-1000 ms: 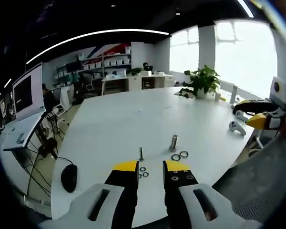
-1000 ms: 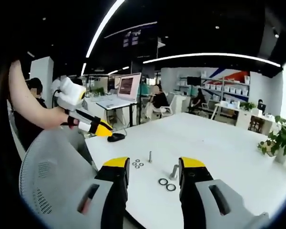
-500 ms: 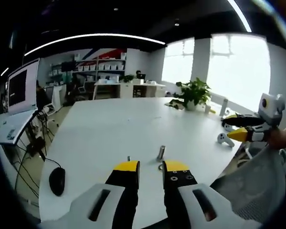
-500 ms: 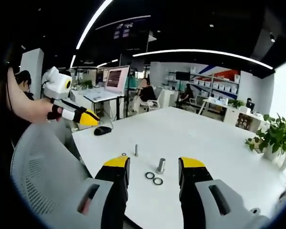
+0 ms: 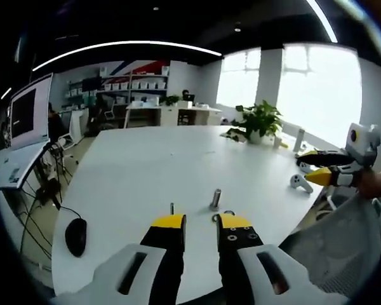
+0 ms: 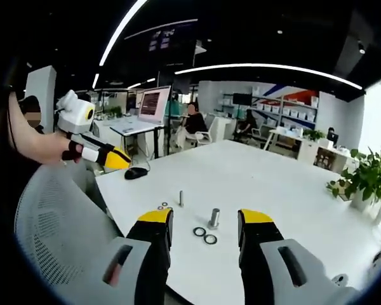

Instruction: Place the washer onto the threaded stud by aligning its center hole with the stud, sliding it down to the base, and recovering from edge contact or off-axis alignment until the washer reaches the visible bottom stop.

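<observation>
Hovering almost unmoved since half a second earlier, both hand-held grippers released and empty above the counter, washers untouched beside the threaded stud.

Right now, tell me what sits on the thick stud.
Nothing is on the thick stud: its shaft is bare. Two large washers lie flat on the white table beside its base. Both grippers hover open, holding nothing.

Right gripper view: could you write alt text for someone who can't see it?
An open yellow-tipped tool hovers over a white table, framing a thick metal stud and two large washers. A thinner stud stands further left.
</observation>
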The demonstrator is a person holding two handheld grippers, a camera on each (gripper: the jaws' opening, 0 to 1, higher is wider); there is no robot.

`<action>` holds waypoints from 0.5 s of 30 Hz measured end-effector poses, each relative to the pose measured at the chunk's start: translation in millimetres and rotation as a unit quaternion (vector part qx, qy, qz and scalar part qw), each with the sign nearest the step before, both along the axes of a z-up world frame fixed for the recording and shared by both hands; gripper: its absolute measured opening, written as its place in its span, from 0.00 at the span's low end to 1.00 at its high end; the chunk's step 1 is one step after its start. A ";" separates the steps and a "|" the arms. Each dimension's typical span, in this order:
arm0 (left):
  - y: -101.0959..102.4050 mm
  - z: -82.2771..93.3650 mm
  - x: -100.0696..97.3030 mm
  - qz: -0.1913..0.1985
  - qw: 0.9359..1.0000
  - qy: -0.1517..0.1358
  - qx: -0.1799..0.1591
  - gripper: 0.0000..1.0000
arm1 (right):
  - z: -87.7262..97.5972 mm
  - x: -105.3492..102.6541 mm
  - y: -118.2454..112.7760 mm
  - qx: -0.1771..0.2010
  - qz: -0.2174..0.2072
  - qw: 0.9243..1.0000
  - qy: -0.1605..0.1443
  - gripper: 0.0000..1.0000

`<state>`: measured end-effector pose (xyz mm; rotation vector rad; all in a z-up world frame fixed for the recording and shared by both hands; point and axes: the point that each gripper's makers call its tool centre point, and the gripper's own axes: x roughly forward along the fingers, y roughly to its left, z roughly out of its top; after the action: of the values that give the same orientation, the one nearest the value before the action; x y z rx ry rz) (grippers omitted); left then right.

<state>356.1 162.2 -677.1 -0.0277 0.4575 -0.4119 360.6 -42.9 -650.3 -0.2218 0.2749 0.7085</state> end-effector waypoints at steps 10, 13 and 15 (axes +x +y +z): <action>-12.8 -4.7 -0.6 -0.021 1.000 0.020 0.007 0.18 | 6.6 0.6 -1.9 0.010 -0.002 1.000 -0.012 0.43; -9.7 -6.6 1.9 -0.013 0.999 0.032 0.000 0.19 | 5.8 2.1 -1.8 0.010 -0.001 1.000 -0.008 0.43; -7.6 -9.4 2.7 -0.006 0.999 0.045 -0.011 0.20 | 5.8 2.5 -2.1 0.014 -0.001 1.000 -0.006 0.43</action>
<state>358.8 154.7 -686.6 -0.0657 0.5423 -0.4289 363.0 -44.9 -644.4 -0.1994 0.2540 0.7089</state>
